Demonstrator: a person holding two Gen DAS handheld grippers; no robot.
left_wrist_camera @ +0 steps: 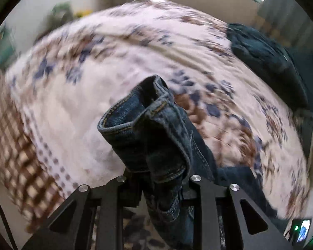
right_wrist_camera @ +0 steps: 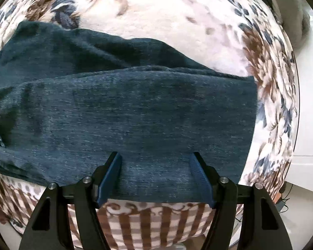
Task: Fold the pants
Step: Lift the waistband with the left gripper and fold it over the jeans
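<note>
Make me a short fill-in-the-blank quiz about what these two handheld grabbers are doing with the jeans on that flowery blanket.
1. The left gripper has its jaws clamped on a bunched part of the dark blue denim ____.
2. The right gripper has its jaws ____, above flat denim.
3. The pants lie on a white blanket printed with brown and blue ____.
4. The near border of the blanket shows brown and white ____.

Missing words: pants; open; flowers; stripes

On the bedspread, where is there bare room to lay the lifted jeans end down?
Free: the pale middle of the bedspread, between the checked border on the left and the flower band; also the patch beyond the flat jeans, toward the far flower border. Crowded: the near edge, where the jeans lie under the right gripper. The left gripper grips the bunched denim.
</note>
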